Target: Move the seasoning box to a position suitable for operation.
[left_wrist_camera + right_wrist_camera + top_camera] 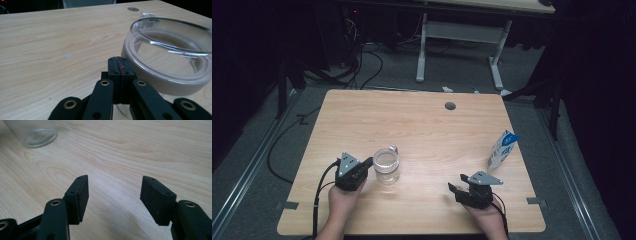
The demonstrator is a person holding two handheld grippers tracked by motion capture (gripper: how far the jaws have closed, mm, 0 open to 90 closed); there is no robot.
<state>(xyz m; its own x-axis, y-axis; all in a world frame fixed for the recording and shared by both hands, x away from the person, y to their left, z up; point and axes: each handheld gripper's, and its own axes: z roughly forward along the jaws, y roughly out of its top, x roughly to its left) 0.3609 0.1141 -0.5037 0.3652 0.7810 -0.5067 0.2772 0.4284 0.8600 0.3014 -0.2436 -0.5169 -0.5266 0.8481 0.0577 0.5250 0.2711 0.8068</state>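
- On the near left part of the wooden counter (422, 125) stands a clear glass mug (386, 166), upright, with its small handle turned to the far side.
- Just beside the mug, on its left, sits the left gripper (368, 164) in the person's left hand (343, 200).
- Seen from the left gripper view, its fingers (119, 67) are pressed flat together with nothing between them, their tips right at the mug's (172, 57) outer wall, below the rim. Whether they touch the glass cannot be told.
- Toward the near right, well apart from the mug, the right gripper (457, 183) rests low over the counter in the right hand (486, 216), pointing left.
- From the right gripper view, its fingers (155, 195) stand wide apart over bare wood, holding nothing; the base of the mug (37, 135) shows at the upper left corner.
- Near the right edge stands a small white and blue carton (502, 149), upright, beyond the right gripper.
- A round grey grommet (450, 106) sits in the far part of the counter.
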